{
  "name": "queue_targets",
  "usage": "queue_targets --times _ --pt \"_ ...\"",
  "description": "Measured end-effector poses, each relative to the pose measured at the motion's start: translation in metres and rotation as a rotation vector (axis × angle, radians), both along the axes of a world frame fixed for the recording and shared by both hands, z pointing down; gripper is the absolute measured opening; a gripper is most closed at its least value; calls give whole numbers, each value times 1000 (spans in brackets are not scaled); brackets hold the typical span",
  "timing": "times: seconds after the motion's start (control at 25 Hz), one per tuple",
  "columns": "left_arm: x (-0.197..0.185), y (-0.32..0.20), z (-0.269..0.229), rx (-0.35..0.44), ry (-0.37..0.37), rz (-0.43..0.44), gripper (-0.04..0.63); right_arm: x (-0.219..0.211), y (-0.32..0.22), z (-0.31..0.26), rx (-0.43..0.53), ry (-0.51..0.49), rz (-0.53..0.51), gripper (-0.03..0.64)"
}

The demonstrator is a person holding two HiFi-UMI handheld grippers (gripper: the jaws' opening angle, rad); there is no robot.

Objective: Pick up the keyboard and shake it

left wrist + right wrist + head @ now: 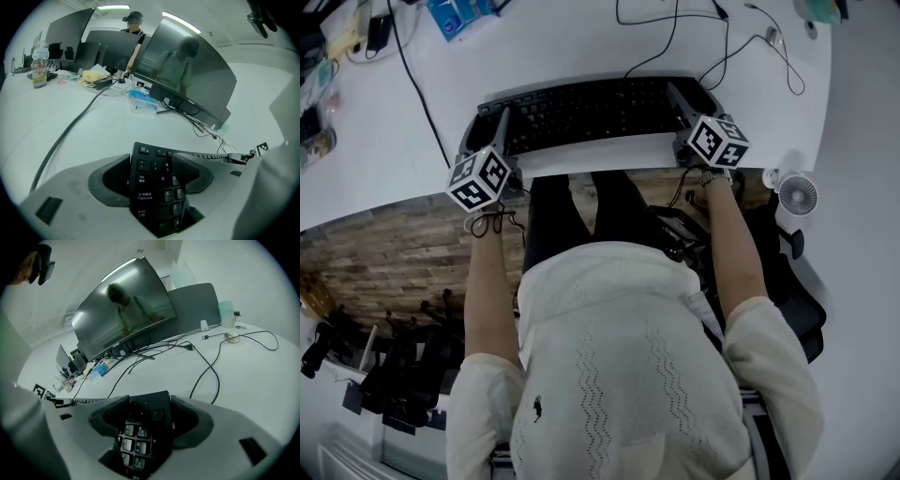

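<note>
A white table (581, 37) fills the upper part of the head view, and the black keyboard (591, 112) lies along its near edge. The left gripper (502, 127) has its fingers closed on the keyboard's left end at the Tab and Caps Lock keys, and the right gripper (680, 103) has its fingers clamped on the number-pad end. Whether the keyboard is off the surface cannot be told. Dark cables (417, 84) trail across the table, and a blue packet (143, 102) sits before a large dark monitor (187, 79). Brown plank flooring (394, 253) shows below the table's edge, and a small white fan (797, 194) is at the right.
</note>
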State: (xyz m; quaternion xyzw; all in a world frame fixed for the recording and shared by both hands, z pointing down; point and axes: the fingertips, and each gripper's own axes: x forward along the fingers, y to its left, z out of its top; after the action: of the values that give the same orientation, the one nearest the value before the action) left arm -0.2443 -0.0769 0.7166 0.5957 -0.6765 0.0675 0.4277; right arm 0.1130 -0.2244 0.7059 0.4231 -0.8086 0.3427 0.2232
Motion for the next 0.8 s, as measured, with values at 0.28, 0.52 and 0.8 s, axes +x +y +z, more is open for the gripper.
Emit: queue_targets --times 0.28,0.52,0.8 --pt "2 -3 -19 41 -12 -1 267 2 -3 -20 36 -11 -2 262" --pt "4 -3 -38 76 -24 -2 267 4 -2 -40 71 -29 -3 262" --pt "6 -6 -63 127 -42 0 267 7 -3 -66 120 -45 0 262"
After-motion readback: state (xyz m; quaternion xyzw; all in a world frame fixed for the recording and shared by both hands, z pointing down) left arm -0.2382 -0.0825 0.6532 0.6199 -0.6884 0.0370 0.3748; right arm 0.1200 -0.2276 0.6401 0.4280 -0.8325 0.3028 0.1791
